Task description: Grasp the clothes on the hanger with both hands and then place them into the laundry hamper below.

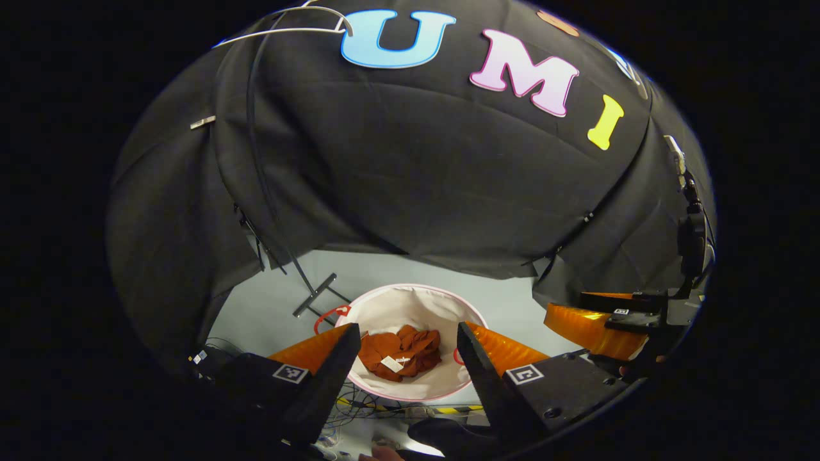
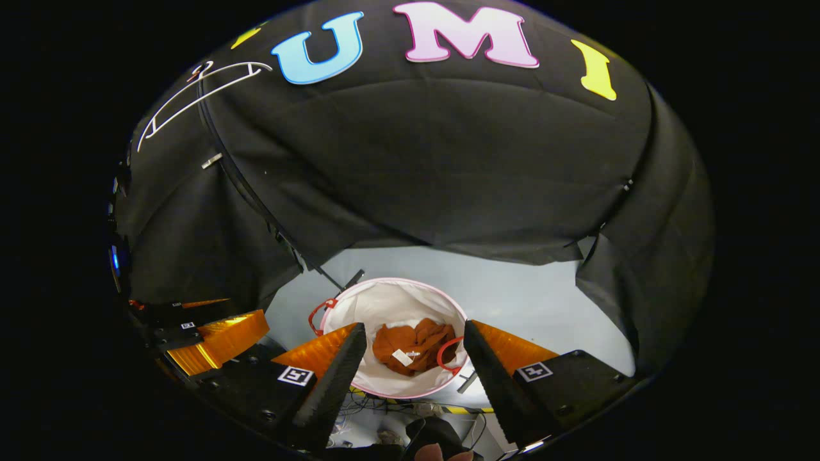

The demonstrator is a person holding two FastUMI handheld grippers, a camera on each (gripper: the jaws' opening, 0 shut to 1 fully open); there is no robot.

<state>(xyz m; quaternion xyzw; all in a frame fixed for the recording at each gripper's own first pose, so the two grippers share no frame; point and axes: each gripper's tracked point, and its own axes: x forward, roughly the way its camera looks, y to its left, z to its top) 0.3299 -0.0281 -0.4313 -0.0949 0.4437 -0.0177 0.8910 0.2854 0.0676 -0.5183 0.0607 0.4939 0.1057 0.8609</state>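
A rust-brown garment [image 1: 401, 353] lies crumpled at the bottom of the white laundry hamper [image 1: 410, 302] on the floor below. The right gripper view has the same garment [image 2: 415, 346] inside the hamper [image 2: 384, 301]. My left gripper [image 1: 402, 368] hangs open above the hamper with nothing between its fingers. My right gripper [image 2: 410, 365] is open too, also above the hamper and holding nothing. A bare white hanger [image 1: 288, 27] hangs at the top left; it is seen again as the hanger [image 2: 198, 96] in the right gripper view. The right gripper [image 1: 602, 323] appears at the right edge of the left gripper view.
The hamper has red handles [image 2: 315, 315] and a pink rim. A dark stand pole [image 1: 262, 166] with a metal foot [image 1: 314, 296] rises left of the hamper. Cables and yellow-black tape [image 1: 410, 407] lie on the pale floor [image 2: 525, 301] near me.
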